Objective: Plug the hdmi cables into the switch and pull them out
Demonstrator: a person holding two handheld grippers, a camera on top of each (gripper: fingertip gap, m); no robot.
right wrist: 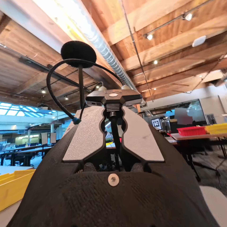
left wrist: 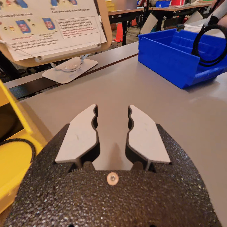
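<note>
Left gripper (left wrist: pixel 112 110) body: black, coarse and speckled, broad and rounded.
Left fingers (left wrist: pixel 78 137): flat pale grey plates with wavy black inner edges.
Left screw (left wrist: pixel 112 178): one silver round head, centred on the body.
Right gripper (right wrist: pixel 113 110): same black textured body, grey wavy-edged fingers (right wrist: pixel 86 135), and one silver screw (right wrist: pixel 113 179).
</note>
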